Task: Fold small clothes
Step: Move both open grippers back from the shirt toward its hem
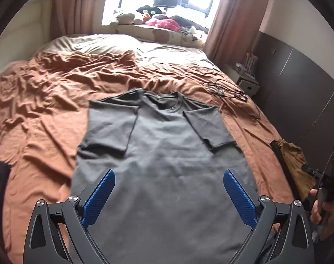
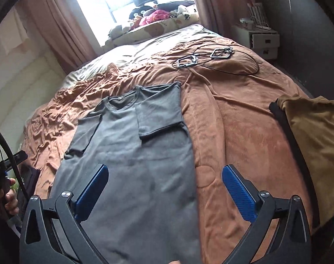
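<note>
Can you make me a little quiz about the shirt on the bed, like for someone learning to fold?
1. True or false: both sleeves of the grey T-shirt are already folded in over its body.
2. What lies past the shirt's collar on the orange blanket?
A. a black cable
B. a book
C. a shoe
3. Fill in: the left gripper and the right gripper are both ____, with nothing between their fingers.

Key
1. True.
2. A: the black cable lies tangled on the blanket, apart from the shirt.
3. Open.
</note>
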Demonstrator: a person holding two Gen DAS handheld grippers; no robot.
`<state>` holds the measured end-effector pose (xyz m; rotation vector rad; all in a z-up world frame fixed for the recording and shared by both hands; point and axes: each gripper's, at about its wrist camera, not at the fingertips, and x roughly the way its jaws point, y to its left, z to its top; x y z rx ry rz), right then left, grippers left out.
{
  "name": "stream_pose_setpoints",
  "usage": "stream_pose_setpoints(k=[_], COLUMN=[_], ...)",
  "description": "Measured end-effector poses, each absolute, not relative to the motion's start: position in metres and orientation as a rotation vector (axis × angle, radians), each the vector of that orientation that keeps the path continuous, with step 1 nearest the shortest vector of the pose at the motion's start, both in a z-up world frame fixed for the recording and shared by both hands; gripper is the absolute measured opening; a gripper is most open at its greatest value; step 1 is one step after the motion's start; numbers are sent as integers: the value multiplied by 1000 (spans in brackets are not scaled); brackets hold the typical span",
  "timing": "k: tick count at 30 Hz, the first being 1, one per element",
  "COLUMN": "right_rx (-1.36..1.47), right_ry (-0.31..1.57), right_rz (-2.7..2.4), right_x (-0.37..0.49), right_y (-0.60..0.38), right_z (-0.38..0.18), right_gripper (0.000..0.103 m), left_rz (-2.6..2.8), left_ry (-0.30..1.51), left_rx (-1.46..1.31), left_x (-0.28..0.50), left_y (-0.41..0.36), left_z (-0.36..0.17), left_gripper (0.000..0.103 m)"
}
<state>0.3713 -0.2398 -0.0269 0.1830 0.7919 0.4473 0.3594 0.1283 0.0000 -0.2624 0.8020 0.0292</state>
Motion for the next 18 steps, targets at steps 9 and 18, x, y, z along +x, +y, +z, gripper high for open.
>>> stream_pose_setpoints(k=[9, 18], right_rx=[174, 227], right_ry=[708, 655], right_rz=[483, 454], right_x=[302, 251], right_y=[-271, -294], right_z=[-12, -7], right_gripper=[103, 103], left_rz=[143, 257], left_ry=[763, 722], left_rx=[-269, -257], left_x=[264, 192], left_y=[147, 164], left_z=[11, 7], left_gripper=[103, 103])
